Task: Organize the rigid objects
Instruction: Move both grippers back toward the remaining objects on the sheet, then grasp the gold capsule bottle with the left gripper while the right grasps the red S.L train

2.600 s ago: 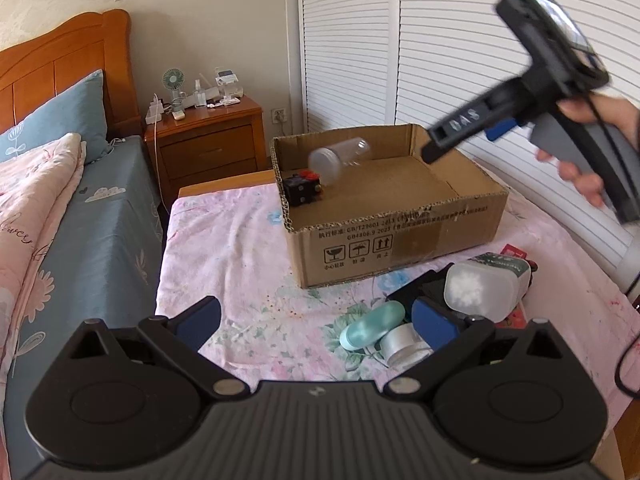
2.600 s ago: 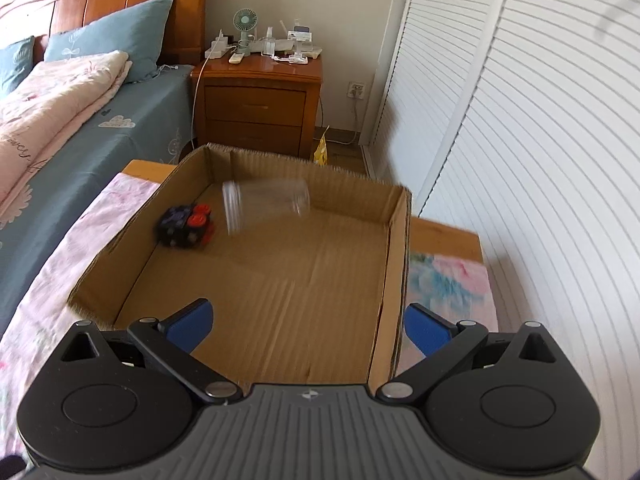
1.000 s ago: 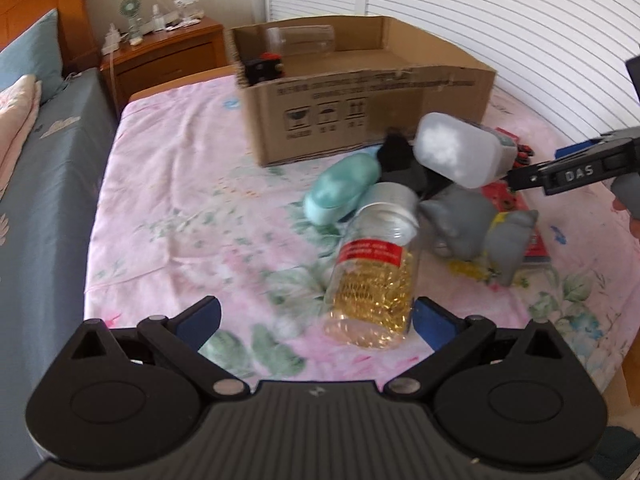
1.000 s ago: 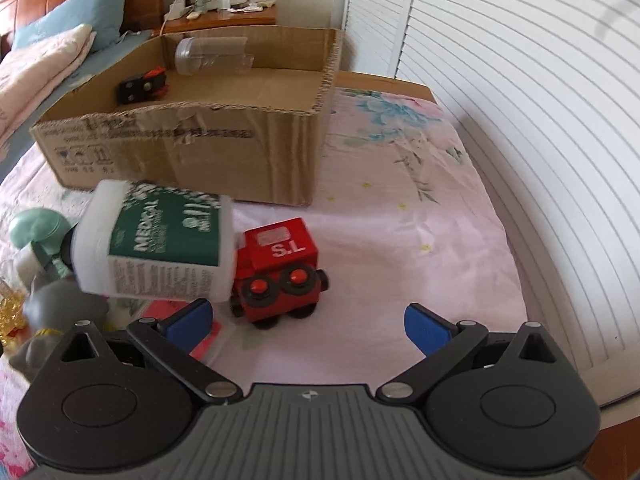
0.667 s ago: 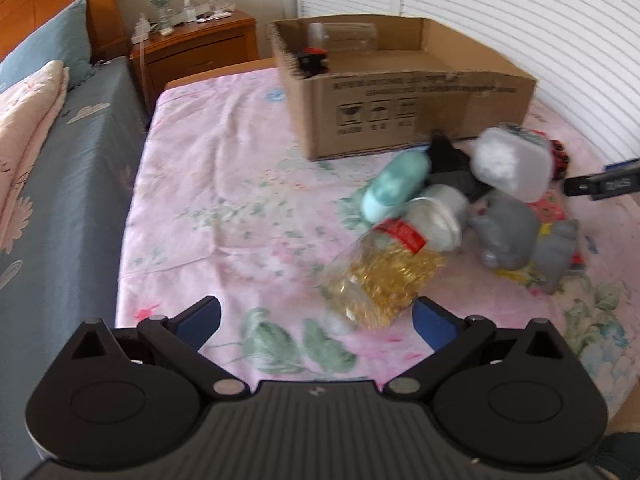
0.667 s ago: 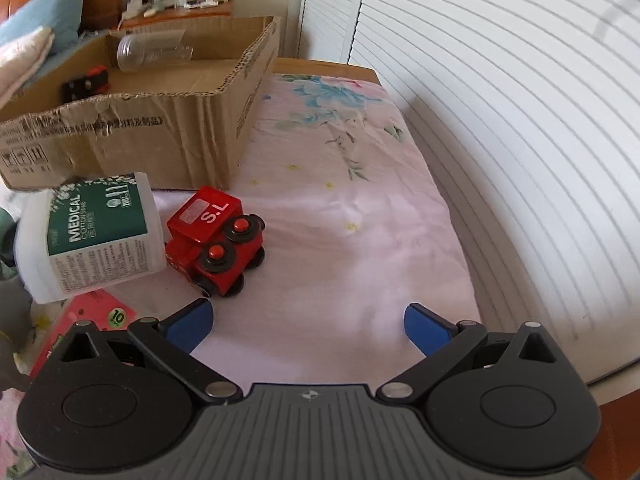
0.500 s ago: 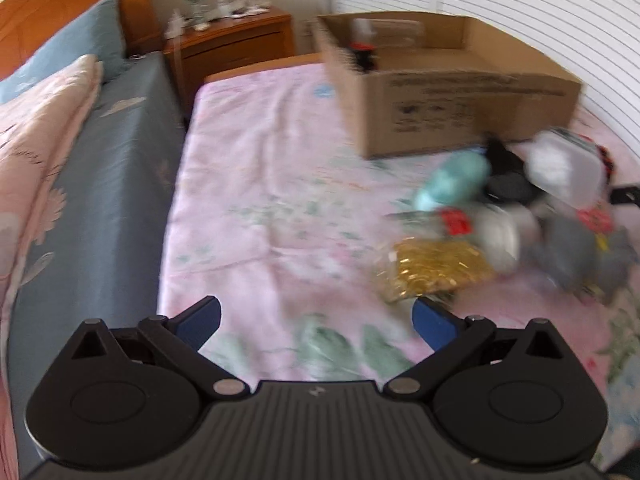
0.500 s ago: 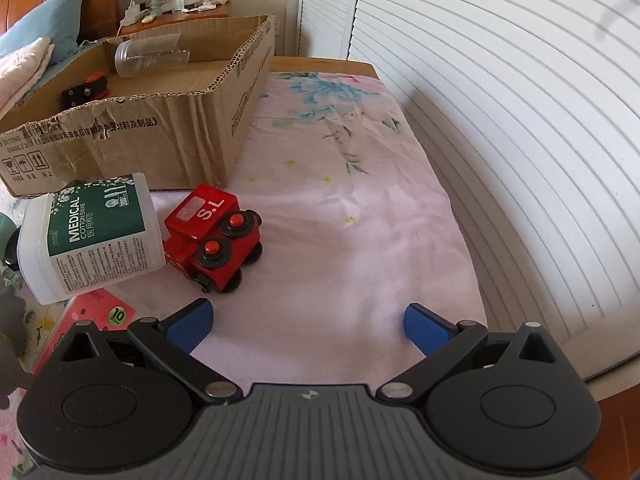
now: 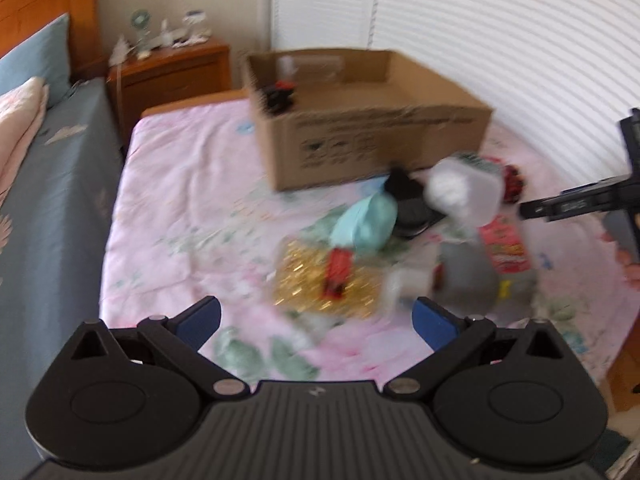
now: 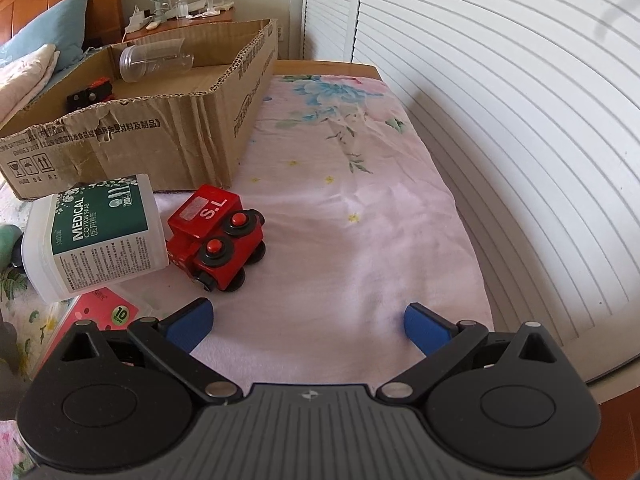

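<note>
An open cardboard box stands on the pink floral cloth; a clear plastic cup and a small black-and-red toy lie inside. In front of it, a pile: a jar of gold pins on its side, a teal case, a white cotton-swab tub, a grey figure. A red toy train lies beside the tub. My left gripper is open just short of the jar. My right gripper is open, empty, below and right of the train.
A red packet lies under the tub. A blue-sheeted bed runs along the left, with a wooden nightstand behind it. White louvred doors line the right. Bare cloth lies right of the box.
The clear cup has landed in the box. Both grippers pulled back from it to the pile. The left view swung right again; the jar now lies on its side.
</note>
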`<state>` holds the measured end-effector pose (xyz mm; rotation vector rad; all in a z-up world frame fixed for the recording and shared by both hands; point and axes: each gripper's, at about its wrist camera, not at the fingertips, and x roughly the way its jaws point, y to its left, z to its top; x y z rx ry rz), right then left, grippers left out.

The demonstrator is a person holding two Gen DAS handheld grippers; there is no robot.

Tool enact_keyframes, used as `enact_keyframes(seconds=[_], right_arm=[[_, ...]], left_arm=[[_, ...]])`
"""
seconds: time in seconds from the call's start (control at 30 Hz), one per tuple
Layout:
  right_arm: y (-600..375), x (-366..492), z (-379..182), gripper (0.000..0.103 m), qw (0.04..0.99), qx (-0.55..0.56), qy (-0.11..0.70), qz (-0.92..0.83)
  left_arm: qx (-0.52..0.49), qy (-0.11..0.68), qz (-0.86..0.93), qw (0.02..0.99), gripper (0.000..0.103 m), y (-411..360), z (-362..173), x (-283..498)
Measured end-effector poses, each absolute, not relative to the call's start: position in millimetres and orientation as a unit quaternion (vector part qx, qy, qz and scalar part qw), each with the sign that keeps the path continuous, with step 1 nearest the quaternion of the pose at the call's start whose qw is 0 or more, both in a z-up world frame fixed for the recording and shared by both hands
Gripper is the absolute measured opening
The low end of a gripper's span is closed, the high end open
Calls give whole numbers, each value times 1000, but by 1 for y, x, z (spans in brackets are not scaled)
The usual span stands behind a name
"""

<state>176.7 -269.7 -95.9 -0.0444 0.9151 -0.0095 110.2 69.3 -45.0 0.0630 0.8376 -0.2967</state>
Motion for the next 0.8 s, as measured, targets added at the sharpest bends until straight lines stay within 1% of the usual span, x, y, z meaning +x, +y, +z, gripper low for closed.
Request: enact_keyframes(seconds=[0.3,0.43,0.8], right_arm=[[-271,173,-96,103,900,-32,434,16],[-267,176,-94,103,899,-59,433,42],[-253,202,-95,103,896,-120,407,130]], left_arm=[[54,408,-143,900,101,54,-57,121],[53,400,-136,905,101,53,-59,127],[44,412,-130,901,101,53,-61,136]])
